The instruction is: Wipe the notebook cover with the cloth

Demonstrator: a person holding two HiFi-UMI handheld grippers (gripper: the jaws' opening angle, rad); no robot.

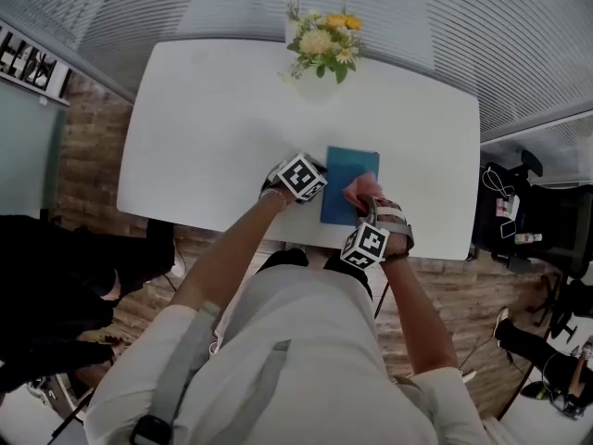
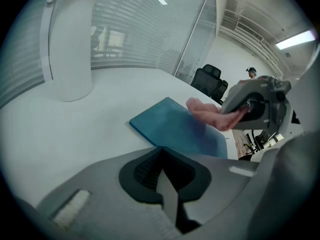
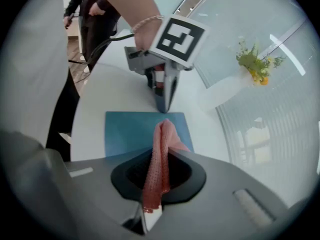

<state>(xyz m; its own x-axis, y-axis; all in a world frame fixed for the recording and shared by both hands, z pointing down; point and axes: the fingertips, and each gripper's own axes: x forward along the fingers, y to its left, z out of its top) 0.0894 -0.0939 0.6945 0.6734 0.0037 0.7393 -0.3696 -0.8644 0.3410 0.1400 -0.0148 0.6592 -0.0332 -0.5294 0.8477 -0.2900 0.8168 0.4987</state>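
So the blue notebook (image 1: 349,176) lay flat on the white table (image 1: 213,128), close to the near edge. The pink cloth (image 3: 158,156) was pinched tight in the right gripper (image 3: 155,181) and draped onto the cover. The left gripper (image 2: 167,184) sat just beside the notebook's left edge, jaws pressed together with nothing in them. Flowers (image 1: 324,44) stood at the far side.

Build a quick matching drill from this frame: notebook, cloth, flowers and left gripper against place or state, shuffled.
Items:
1. notebook
2. cloth
3. flowers
4. left gripper

Place or state:
A. pinched in the right gripper
B. at the far edge of the table
C. blue, lying flat on the table
D. fingers together, nothing between them

Pairs: 1-C, 2-A, 3-B, 4-D
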